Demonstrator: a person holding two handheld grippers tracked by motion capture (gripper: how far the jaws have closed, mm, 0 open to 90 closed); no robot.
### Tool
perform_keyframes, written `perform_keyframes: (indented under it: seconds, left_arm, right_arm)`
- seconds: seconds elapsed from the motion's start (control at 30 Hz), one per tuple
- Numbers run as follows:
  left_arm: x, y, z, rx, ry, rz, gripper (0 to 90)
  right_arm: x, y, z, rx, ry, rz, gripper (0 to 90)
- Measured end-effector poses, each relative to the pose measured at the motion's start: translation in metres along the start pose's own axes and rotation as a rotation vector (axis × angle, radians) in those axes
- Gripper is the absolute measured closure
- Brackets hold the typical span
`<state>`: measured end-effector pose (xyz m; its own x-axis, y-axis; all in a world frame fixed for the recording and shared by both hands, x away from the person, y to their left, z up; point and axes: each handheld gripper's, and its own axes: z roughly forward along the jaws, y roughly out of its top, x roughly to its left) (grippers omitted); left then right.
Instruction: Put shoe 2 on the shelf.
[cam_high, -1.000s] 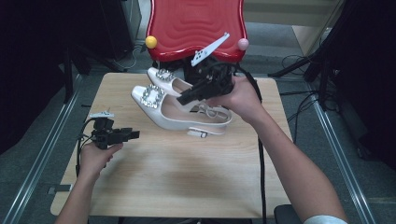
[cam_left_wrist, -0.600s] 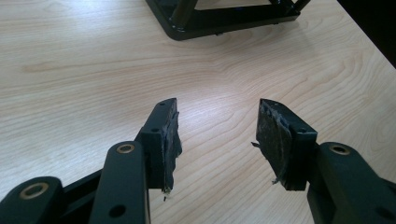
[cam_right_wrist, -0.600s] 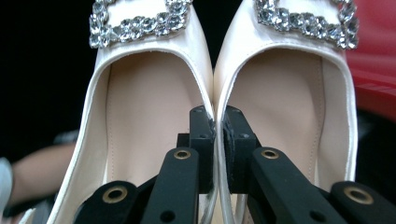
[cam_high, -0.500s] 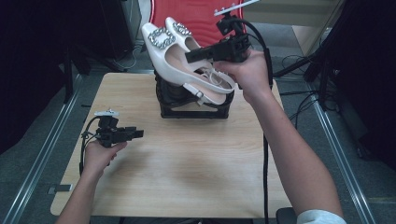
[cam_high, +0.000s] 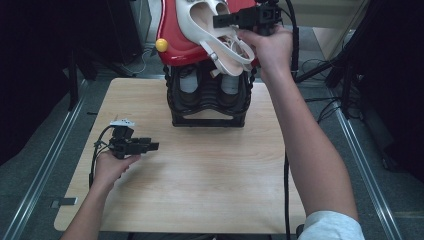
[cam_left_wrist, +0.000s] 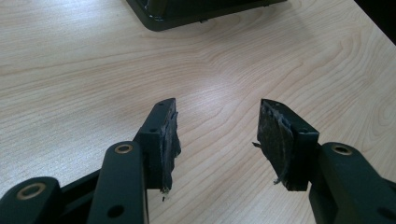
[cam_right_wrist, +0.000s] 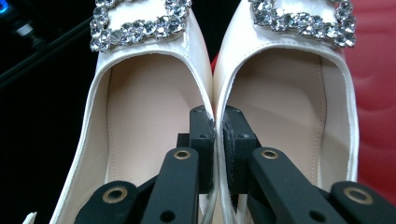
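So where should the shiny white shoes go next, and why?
Probably down onto the black rack. The right gripper pinches both white shoes by their inner sides, high above it, in front of the red board. The left gripper waits open over the table.

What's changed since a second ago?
The right gripper, clamped on the pair of white shoes by their inner edges, has lifted them off the table to above the black rack. The left gripper stayed low, open and empty.
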<state>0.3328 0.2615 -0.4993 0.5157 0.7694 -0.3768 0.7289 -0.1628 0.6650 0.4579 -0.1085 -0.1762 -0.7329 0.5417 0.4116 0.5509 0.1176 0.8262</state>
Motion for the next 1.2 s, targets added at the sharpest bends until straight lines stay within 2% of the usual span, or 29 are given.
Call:
perform_keyframes:
  seconds: [0.13, 0.2, 0.37, 0.43, 0.57, 0.77, 1.0, 1.1, 1.2]
  left_arm:
    - [0.0, -0.001, 0.001, 0.003, -0.004, -0.006, 47.7]
    - [-0.002, -0.001, 0.003, 0.006, -0.008, -0.003, 47.7]
    - [-0.006, -0.001, 0.008, 0.02, -0.011, 0.015, 47.8]
    - [-0.008, -0.001, 0.008, 0.017, -0.008, 0.025, 48.6]
    - [-0.011, 0.0, 0.008, 0.01, -0.019, 0.043, 48.9]
    - [-0.014, 0.001, 0.012, 0.012, -0.023, 0.045, 48.8]
    - [-0.014, 0.002, 0.013, 0.015, -0.028, 0.051, 48.8]
    - [-0.015, 0.002, 0.012, 0.012, -0.026, 0.051, 48.8]
    - [-0.014, 0.002, 0.012, 0.019, -0.026, 0.051, 48.8]
  right_arm:
    - [-0.004, 0.011, 0.001, -0.038, -0.045, 0.036, 85.7]
    - [-0.006, 0.019, 0.001, -0.07, -0.093, 0.063, 85.7]
    - [-0.012, 0.033, 0.004, -0.12, -0.161, 0.12, 85.5]
    - [-0.015, 0.039, 0.008, -0.143, -0.205, 0.144, 85.5]
    - [-0.022, 0.045, 0.015, -0.166, -0.273, 0.184, 85.6]
    - [-0.03, 0.048, 0.028, -0.2, -0.364, 0.239, 85.5]
    - [-0.023, 0.046, 0.048, -0.21, -0.428, 0.236, 85.0]
    - [-0.019, 0.045, 0.055, -0.197, -0.454, 0.224, 85.0]
    - [-0.013, 0.044, 0.062, -0.158, -0.483, 0.216, 84.0]
